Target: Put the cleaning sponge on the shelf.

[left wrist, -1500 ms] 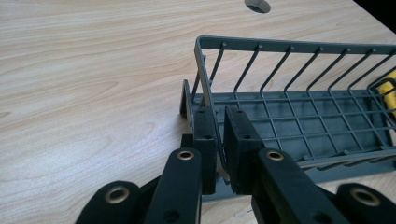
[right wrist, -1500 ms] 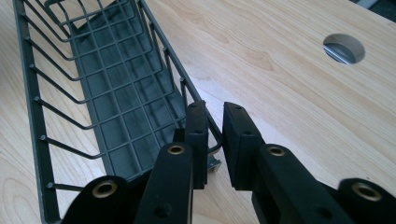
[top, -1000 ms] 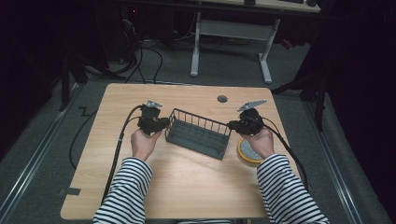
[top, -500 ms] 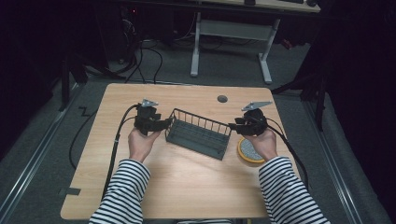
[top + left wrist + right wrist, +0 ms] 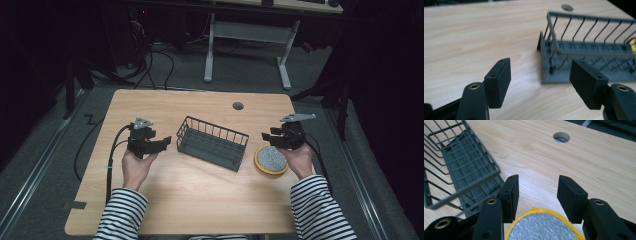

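Wire basket (image 5: pixel 212 143) between both open tools

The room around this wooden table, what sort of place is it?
Probably a lab or workshop set up for recording, not a home. Black cables lie on the grey floor, a white-legged workbench stands behind the table, and the person holds a cabled gripper in each hand beside a wire basket.

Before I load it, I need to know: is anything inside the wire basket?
Nothing shows inside the wire basket; its grid floor looks bare in the high view and both gripper views. The tabletop beneath that floor is covered. The round yellow-rimmed sponge lies outside, beside it.
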A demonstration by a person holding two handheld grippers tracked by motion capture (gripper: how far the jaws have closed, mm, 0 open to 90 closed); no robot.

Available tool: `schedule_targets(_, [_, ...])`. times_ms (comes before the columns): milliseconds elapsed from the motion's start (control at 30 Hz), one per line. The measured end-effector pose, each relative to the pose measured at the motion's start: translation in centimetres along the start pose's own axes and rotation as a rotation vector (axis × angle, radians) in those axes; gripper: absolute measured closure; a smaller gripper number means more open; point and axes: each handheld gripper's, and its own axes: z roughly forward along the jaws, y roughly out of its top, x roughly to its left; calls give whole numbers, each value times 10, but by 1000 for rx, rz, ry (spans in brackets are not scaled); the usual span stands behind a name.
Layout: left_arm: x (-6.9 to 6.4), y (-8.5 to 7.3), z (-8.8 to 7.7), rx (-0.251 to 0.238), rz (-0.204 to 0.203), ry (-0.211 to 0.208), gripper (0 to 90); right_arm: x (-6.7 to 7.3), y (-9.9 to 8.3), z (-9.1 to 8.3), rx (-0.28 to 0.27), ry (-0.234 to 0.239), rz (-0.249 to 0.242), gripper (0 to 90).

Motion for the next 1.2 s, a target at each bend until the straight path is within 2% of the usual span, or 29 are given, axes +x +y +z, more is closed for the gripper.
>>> schedule_targets(33, [1,-9,-2,6,-2,7,331,-6,-6,-4,-1,-10,15,524])
schedule_targets(200, [1,-31,-1,43,-5,21,327,-18,-22,-11,13,-32,60,519])
schedule_targets(267, [0,-41,0,59,2,34,323,-22,-29,-13,25,-36,76,511])
schedule_targets(433, [1,-63,1,82,-8,52,309,-29,-43,-15,46,-47,103,496])
schedule_targets(600, [6,-79,2,91,-22,52,288,-33,-56,-15,62,-53,138,478])
schedule_targets(700, [12,-92,4,116,-45,65,276,-35,-64,-14,71,-54,165,470])
schedule_targets(833, [15,-102,5,121,-61,73,273,-40,-73,-12,94,-55,202,469])
schedule_targets(967, [13,-105,4,110,-44,101,273,-43,-78,-10,109,-53,222,469])
schedule_targets(1000, [11,-108,5,93,-31,123,274,-43,-82,-9,115,-53,231,470])
schedule_targets(1100, [7,-114,5,51,-4,148,275,-44,-86,-5,122,-51,245,470])
schedule_targets(1200, [3,-114,6,65,26,173,278,-45,-87,0,135,-49,259,472])
